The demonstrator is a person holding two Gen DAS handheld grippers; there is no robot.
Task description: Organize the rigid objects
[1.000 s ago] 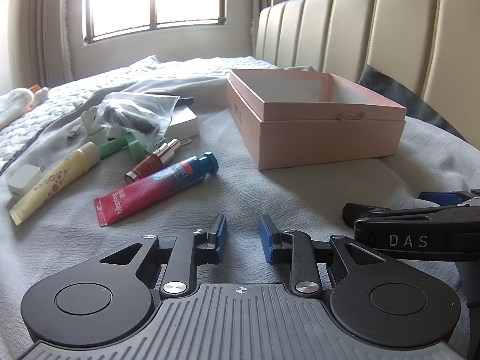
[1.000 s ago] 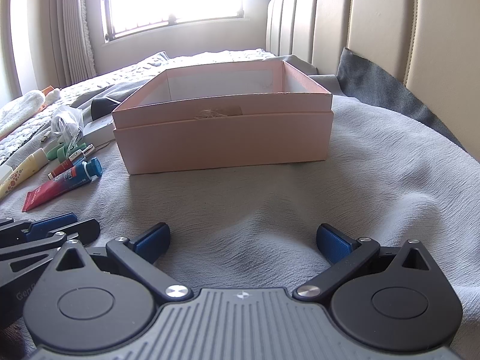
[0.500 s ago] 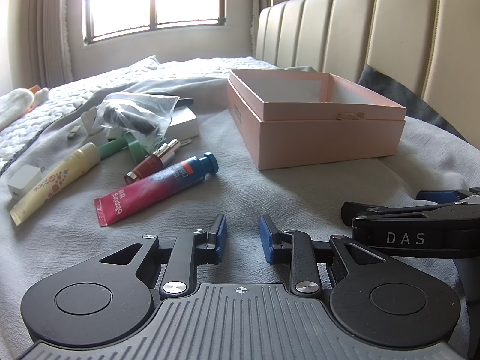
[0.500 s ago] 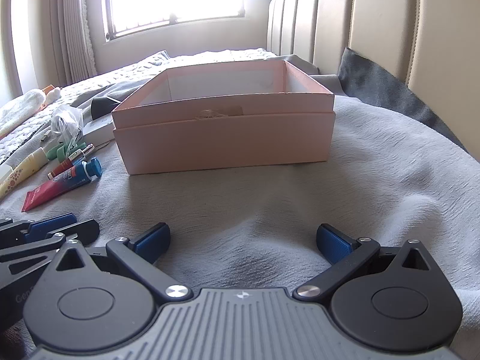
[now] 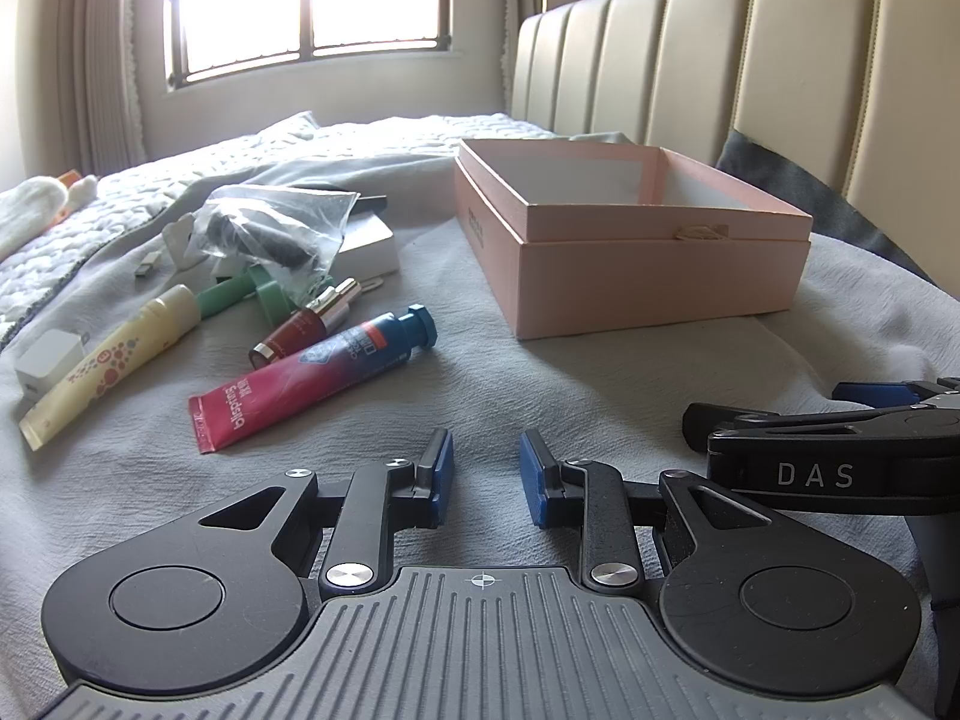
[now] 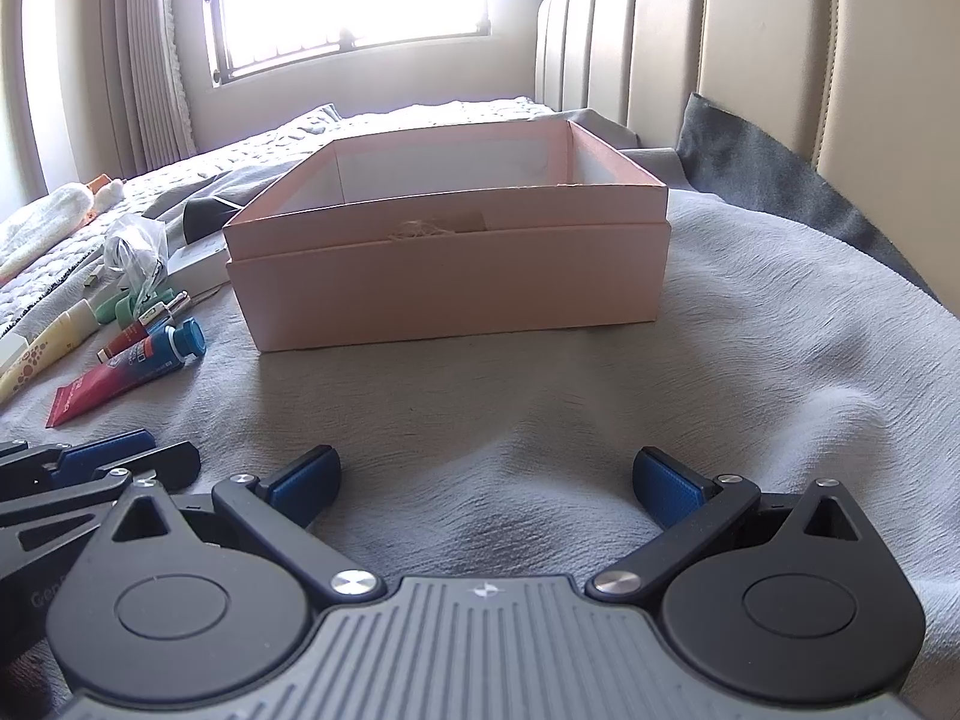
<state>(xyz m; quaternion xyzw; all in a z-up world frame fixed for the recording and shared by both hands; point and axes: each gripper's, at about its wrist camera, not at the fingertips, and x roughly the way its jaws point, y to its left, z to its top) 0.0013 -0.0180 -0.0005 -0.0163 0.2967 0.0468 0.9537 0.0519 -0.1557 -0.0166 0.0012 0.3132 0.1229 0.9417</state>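
On the bed (image 5: 540, 384), we hold both grippers low over the grey cover, nothing yet picked up. Our left gripper (image 5: 485, 473) has its jaws a narrow gap apart and holds nothing; our right gripper (image 6: 485, 480) has its jaws spread wide, also holding nothing. The pink box (image 6: 450, 276) sits open toward the headboard side of the bed, and what we can see of its inside looks bare, so we judge the sorting has not started. The things to be sorted lie in a loose heap left of the box: a red and blue tube (image 5: 306, 375) nearest us, a dark red bottle (image 5: 303, 324) just behind it and touching it, a cream tube (image 5: 114, 363) farther left, a green piece (image 5: 252, 294) partly under a clear bag (image 5: 270, 228), a white box (image 5: 372, 243) behind the bag, and a white plug (image 5: 45, 360) near the left edge of the bed. The step in hand, as we read it, is choosing and reaching for a first item. The next move calls for opening the left jaws wider, bringing them across the red and blue tube, which lies flat and slanted, closing on its body and carrying it into the pink box.
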